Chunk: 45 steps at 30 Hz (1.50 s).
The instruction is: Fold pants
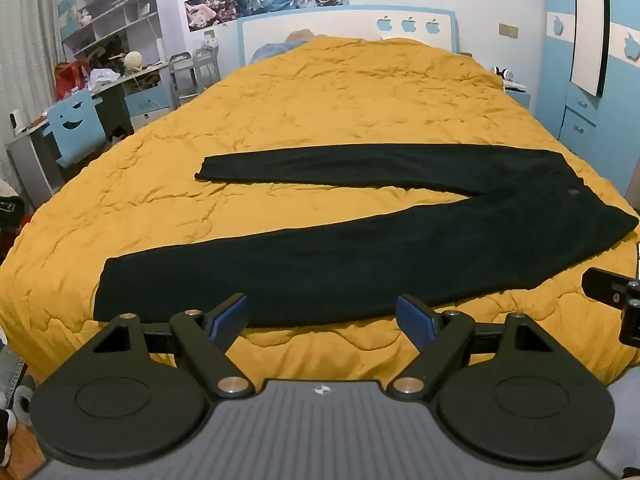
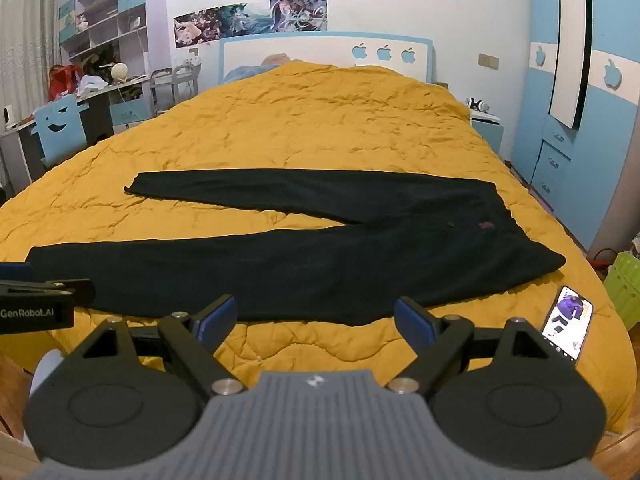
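Observation:
Black pants (image 1: 320, 264) lie flat on the yellow quilt (image 1: 340, 112), legs spread in a V toward the left, waist at the right; they also show in the right wrist view (image 2: 320, 268). My left gripper (image 1: 322, 318) is open and empty, held just above the near leg's front edge. My right gripper (image 2: 316, 318) is open and empty, held at the front edge of the near leg toward the waist. Part of the right gripper (image 1: 616, 300) shows at the left view's right edge, and the left gripper (image 2: 40, 300) shows at the right view's left edge.
A phone (image 2: 568, 326) with a lit screen lies on the quilt near the front right corner of the bed. A desk and blue chair (image 1: 74, 128) stand left of the bed. A blue wardrobe (image 2: 576, 128) and a green basket (image 2: 624, 288) stand right.

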### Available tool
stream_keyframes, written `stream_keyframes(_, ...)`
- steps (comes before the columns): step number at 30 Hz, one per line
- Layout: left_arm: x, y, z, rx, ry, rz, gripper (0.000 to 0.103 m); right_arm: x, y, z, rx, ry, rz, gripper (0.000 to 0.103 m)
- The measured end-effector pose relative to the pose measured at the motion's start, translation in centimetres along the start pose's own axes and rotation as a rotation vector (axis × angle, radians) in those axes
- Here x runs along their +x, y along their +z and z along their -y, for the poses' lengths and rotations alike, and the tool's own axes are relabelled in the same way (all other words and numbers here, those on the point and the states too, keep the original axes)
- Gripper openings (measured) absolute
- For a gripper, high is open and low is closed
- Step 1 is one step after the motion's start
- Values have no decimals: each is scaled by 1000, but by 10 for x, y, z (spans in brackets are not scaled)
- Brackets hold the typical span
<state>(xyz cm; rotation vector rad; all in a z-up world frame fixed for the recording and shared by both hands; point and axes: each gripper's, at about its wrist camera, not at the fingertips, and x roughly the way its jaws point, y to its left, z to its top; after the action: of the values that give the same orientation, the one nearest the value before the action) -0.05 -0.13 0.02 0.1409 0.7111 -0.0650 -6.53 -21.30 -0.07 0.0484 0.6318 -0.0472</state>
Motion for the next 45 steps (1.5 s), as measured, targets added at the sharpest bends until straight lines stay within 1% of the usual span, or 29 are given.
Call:
stream_keyframes(15,11,-2,-1,-19,-11,-21,95,2,1,0,4,2,-13,82)
stream_keyframes(45,12,-2,-3,-14,-12,-27,95,5,-3,-1,6,2,-25,82)
